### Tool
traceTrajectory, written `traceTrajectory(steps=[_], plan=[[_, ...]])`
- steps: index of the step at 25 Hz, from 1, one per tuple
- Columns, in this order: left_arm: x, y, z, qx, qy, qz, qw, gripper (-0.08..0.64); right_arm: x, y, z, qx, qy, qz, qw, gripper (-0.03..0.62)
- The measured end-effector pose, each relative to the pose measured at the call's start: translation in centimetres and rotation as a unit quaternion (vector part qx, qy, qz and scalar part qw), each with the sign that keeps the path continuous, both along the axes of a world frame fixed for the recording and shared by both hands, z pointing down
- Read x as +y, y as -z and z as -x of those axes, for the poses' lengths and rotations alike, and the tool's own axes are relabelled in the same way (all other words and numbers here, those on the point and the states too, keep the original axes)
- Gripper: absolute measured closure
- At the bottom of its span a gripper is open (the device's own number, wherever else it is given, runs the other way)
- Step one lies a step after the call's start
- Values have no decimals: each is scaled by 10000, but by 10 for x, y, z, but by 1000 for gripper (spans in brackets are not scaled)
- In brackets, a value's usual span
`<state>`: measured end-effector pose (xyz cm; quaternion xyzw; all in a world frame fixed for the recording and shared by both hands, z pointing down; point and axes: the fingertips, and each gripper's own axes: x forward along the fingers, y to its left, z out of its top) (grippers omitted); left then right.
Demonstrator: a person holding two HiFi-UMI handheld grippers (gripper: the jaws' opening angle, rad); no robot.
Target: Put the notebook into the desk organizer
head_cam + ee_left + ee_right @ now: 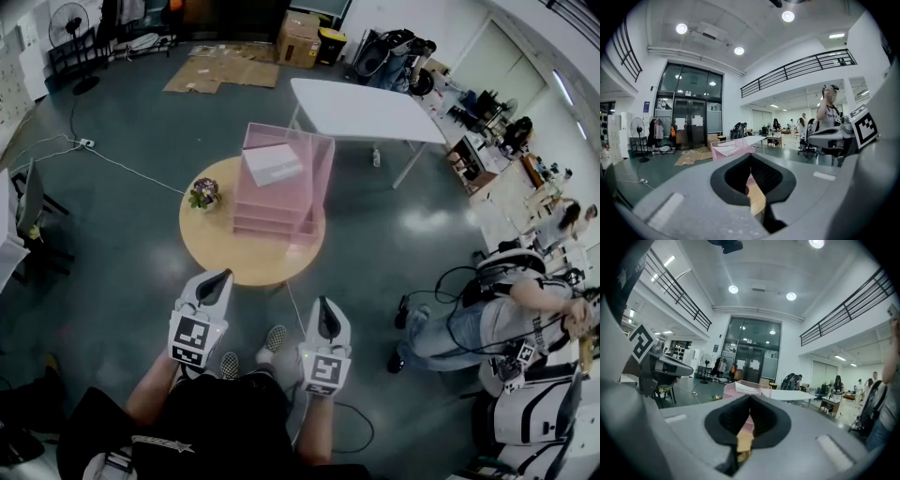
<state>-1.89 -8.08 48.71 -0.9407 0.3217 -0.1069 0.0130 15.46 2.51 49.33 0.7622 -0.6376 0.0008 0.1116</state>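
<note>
Grey floor; round wooden tabletop (225, 258) carries pink desk organizer (281, 211), notebook (272, 166) at its top, plant (203, 195) at 9 o'clock. Left tongs (220, 277) and right tongs (325, 303) clenched, empty, at 6 o'clock.

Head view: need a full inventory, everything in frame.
round table: 1, light wood, centre floor
desk organizer: 1, pink, on the round table
notebook: 1, white, on top of the desk organizer
potted plant: 1, green and purple, on the round table, left of the desk organizer
folding table: 1, white, behind the round table
cardboard sheets: several, brown, on the floor at the back
cardboard box: 1, brown, back wall
fan: 1, black, top left
people: several, at right
left gripper: 1, grey, shut, empty, near the table edge
right gripper: 1, grey, shut, empty
</note>
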Motion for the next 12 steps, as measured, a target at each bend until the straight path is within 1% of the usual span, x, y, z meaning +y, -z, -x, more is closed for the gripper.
traceTrajectory(steps=[12], plan=[[3, 7, 1, 1, -15, -25, 10000, 549, 3, 8, 4, 44, 61, -17, 10000, 586]])
